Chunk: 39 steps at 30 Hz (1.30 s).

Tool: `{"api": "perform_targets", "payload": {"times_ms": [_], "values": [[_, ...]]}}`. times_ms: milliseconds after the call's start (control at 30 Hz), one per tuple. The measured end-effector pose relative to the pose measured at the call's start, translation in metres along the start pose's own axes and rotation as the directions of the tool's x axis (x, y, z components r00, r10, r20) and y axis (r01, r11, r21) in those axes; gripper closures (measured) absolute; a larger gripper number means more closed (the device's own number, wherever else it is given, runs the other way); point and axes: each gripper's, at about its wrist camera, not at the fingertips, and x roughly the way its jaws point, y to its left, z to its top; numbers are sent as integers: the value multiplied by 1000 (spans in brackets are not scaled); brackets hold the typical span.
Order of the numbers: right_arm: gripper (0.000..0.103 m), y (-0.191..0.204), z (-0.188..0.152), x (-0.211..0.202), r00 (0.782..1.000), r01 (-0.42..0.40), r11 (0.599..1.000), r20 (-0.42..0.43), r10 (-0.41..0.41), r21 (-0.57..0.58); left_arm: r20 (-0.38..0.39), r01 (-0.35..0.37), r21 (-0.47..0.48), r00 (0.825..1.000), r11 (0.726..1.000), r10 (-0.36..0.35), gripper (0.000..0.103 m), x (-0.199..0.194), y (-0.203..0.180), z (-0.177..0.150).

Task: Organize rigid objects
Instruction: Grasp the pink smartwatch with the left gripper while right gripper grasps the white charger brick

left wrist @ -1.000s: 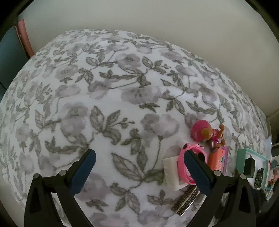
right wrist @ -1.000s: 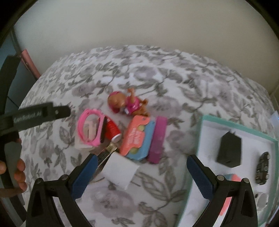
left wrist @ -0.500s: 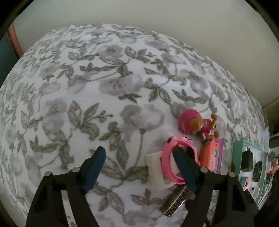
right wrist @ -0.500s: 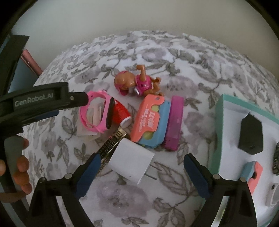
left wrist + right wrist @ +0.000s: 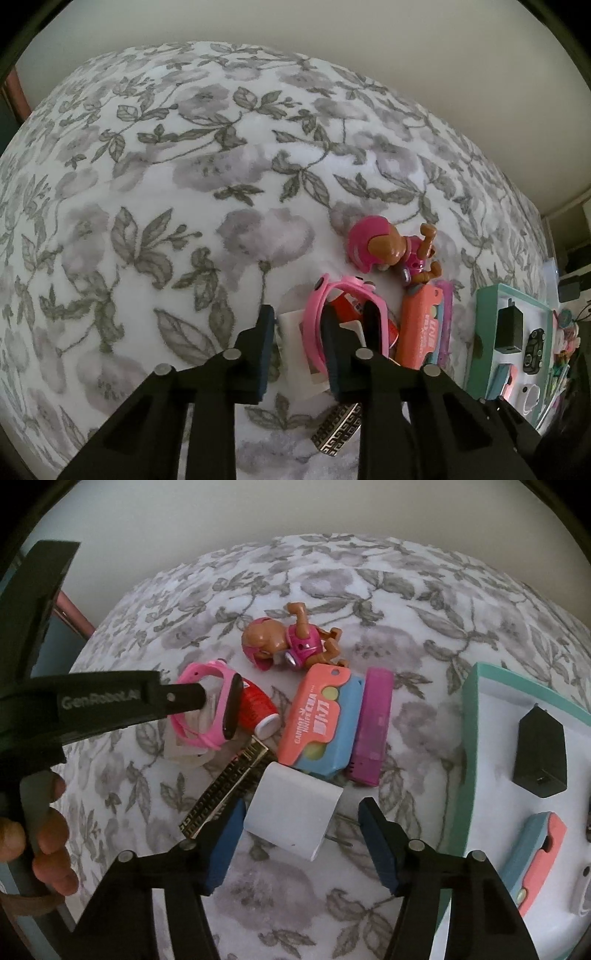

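Observation:
A pink watch (image 5: 314,317) with a black face lies on a white packet (image 5: 290,328) on the flowered bedspread. My left gripper (image 5: 297,321) stands over it, jaws closing: one finger is inside the strap's loop and the other outside, with a gap still showing, so the pads do not press. The right wrist view shows the same watch (image 5: 192,734). A white plug-in charger (image 5: 291,812) lies between the fingers of my right gripper (image 5: 301,812), whose jaws are also closing without pressing on it.
Close by lie a toy pup with a pink helmet (image 5: 291,646), a red cylinder (image 5: 256,709), a coral-and-blue toy knife (image 5: 317,723), a purple block (image 5: 373,731) and a black-gold bar (image 5: 225,790). A teal tray (image 5: 469,738) at right holds a black charger (image 5: 541,753). A person's hand (image 5: 48,849) grips the left handle.
Both pairs of jaws have narrowed a lot. The left gripper moved onto the pink watch, one finger entering its loop. The right gripper came closer around the white charger.

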Motion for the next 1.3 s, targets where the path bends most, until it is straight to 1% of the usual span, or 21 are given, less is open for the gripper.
{"api": "perform_targets", "payload": {"times_ms": [333,567,600,933,1300], "values": [[36,2,6,6,1000,4,1000,4,-4,11,14,12,-24,1000,1000,-12,78,2,2,1],[36,1,9,12,1000,4,1000,10,-4,25,15,5,-27,1000,1000,-4,79,3,1,2],[37,2,11,15,1000,3,1000,10,-3,27,15,4,-27,1000,1000,-3,79,3,1,1],[38,-7,8,8,1000,-9,999,-1,10,53,17,2,-19,1000,1000,-2,82,-3,-1,1],[38,-14,3,3,1000,-18,996,-10,19,83,27,-40,-4,999,999,40,81,-2,-6,2]]}}
